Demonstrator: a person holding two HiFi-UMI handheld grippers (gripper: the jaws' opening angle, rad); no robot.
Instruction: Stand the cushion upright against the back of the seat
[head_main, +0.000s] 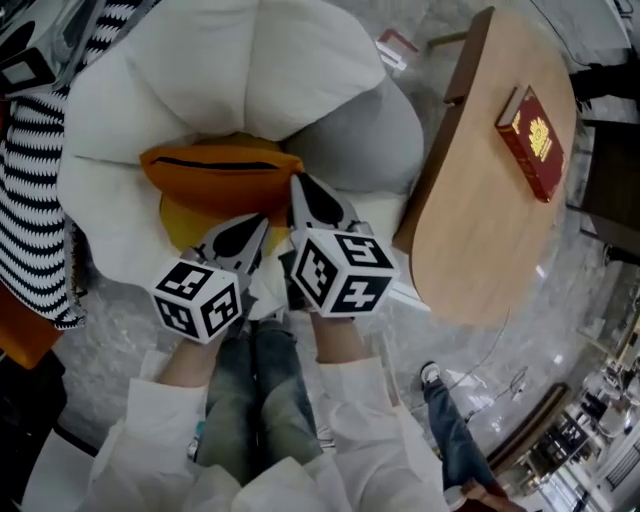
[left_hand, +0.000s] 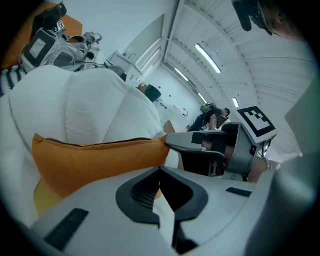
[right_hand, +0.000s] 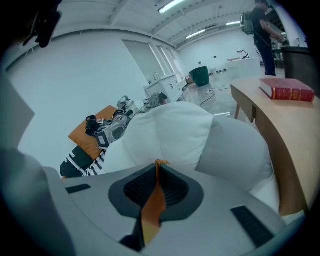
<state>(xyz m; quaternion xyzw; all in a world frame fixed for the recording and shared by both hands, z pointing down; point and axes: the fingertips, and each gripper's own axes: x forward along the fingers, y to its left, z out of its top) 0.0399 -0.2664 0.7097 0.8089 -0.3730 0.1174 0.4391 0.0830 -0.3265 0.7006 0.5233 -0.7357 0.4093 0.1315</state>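
While the right gripper (right_hand: 157, 170) pinches a fold of the orange cushion (head_main: 222, 172), the left gripper (left_hand: 160, 175) clamps its lower edge. Cushion plump, dark-seamed, held before the white petal seat (head_main: 300, 60). Grippers side by side, angled down.

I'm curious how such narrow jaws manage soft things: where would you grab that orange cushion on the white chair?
Take the orange cushion by its thin seamed edge near a corner, from the chair's open front. Its middle is too plump for the jaws; the right gripper pinches orange fabric there.
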